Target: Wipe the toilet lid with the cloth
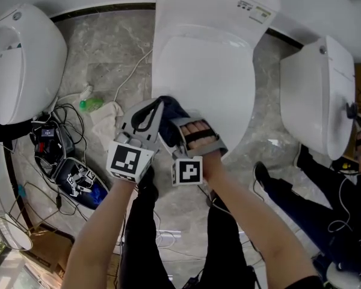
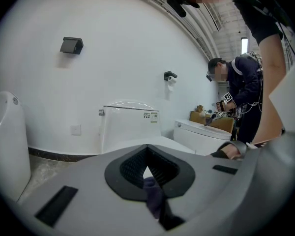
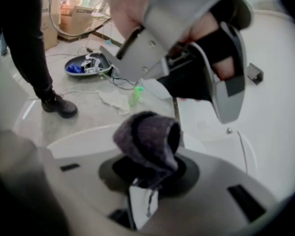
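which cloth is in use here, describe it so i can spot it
Start at the middle toilet and go to the near edge of its closed lid. The cloth is bunched there, gripped by both the left gripper and the right gripper. It is dark purple, unlike the pale rag on the floor to its left.

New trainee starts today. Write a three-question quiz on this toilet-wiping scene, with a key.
1. True or false: the lid is raised.
2. The cloth is held by: A one gripper, B both grippers, C neither.
3. Fill in: the green bottle lies on the ___.
Key: 1 false, it is down. 2 B: the left gripper and the right gripper are each shut on it. 3 floor.
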Demonstrator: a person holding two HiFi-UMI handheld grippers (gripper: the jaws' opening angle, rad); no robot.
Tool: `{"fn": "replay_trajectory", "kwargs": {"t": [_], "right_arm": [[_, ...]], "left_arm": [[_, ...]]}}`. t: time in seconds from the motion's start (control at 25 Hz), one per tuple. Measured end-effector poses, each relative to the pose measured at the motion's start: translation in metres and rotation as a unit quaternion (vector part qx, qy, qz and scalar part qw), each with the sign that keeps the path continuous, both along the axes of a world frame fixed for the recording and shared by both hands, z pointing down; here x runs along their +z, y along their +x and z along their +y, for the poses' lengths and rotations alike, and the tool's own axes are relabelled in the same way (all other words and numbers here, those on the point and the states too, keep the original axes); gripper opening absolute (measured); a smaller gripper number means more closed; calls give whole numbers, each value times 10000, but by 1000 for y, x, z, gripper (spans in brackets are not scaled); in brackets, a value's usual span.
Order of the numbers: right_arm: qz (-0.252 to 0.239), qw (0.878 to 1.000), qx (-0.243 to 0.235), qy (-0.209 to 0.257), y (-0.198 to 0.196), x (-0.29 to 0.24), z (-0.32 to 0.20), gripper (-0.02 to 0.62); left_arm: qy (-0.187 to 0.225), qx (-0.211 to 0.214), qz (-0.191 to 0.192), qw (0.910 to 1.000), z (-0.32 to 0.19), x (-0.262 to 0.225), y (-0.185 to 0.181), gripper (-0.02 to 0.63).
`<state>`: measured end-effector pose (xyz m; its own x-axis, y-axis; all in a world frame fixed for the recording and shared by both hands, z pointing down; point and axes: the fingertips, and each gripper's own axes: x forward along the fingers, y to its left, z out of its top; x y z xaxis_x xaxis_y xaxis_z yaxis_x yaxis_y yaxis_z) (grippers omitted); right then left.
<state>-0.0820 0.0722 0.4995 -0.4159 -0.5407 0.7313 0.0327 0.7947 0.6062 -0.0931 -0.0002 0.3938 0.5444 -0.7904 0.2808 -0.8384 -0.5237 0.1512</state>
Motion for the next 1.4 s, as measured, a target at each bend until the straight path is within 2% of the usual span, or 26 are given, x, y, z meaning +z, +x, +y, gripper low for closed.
{"fn": "replay_trajectory", "kwargs": {"t": [0.12, 0.32, 0.72, 0.88, 1.16, 1.28, 1.4], "right_arm": [[25, 9999, -108, -131, 1, 3, 23, 98], [60, 9993, -219, -302, 4, 8, 50, 98], [-66, 9992, -238, -304, 8, -3, 54, 98], [-165, 9998, 135, -6, 25, -21, 5, 98], [65, 9945, 784, 693, 42, -31, -144, 98], [203, 9931, 796, 834, 30, -32, -188, 98], [363, 9923, 771, 900, 22, -30, -211, 98]], "left_arm": [[96, 54, -70, 9999, -1, 0, 1, 9], [-64, -8, 25, 10000, 0, 1, 4, 9], [-36, 46, -27, 10000, 2, -2, 8, 9], [-50, -1, 6, 10000, -2, -6, 6, 9], [36, 71, -82, 9999, -3, -2, 3, 9], [-22, 30, -75, 10000, -3, 0, -3, 9], [-22, 5, -92, 10000, -7, 1, -8, 9]]}}
